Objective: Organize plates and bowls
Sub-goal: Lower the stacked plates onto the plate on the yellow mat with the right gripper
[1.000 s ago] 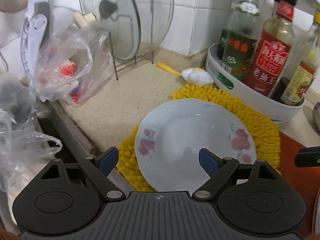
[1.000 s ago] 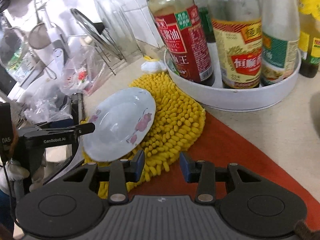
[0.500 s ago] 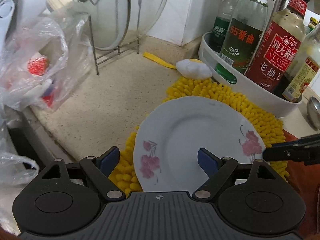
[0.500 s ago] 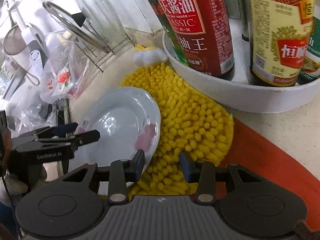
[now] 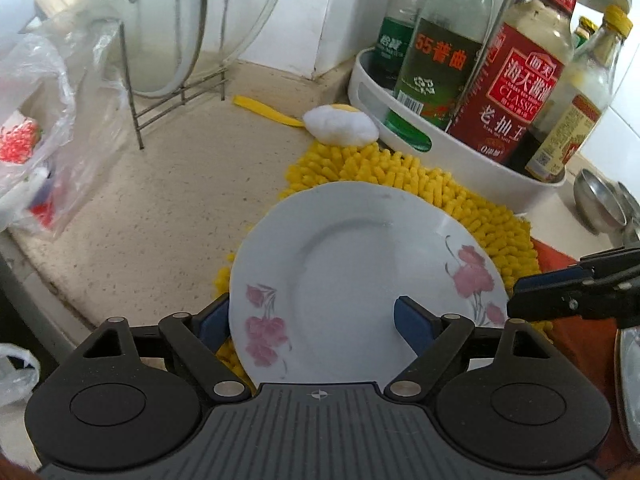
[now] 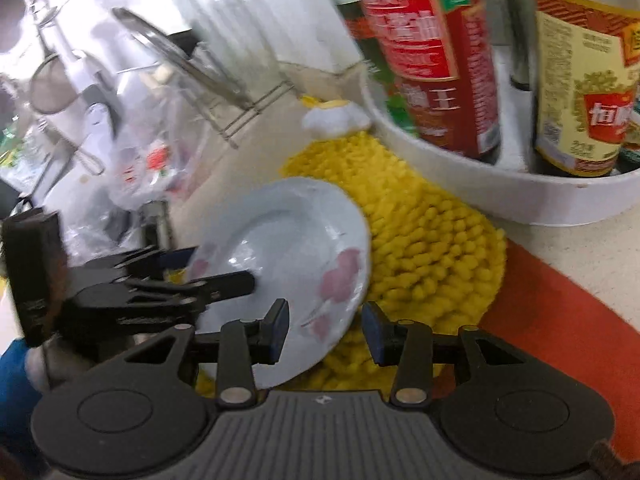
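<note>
White porcelain, pink flower sprays: one plate (image 5: 360, 280) lies on a yellow chenille mat (image 5: 440, 196) near the front edge of the table (image 5: 160, 208), its near rim overhanging the mat.

Left gripper (image 5: 312, 320) is spread wide, straddling the plate's near-left rim, one finger outside the rim and one over the well; no pad presses on it. Right gripper (image 6: 326, 330) has its jaws opening, narrowly parted, with the plate's right rim between them and, as far as the blurred right wrist view shows, not yet pinched.

Step in hand, by judgement: taking hold of the plate to lift it. To do it well, slide one finger under the raised rim, close on the rim rather than the well, and lift level so the glazed edge does not slip.

Count: one plate, one mat, one white bottle tray (image 5: 460, 160) at the back of the table, at least five bottles, one glass lid (image 5: 168, 24) on a wire rack. Steel bowls (image 5: 600, 204) sit at the right edge; their number cannot be told.
</note>
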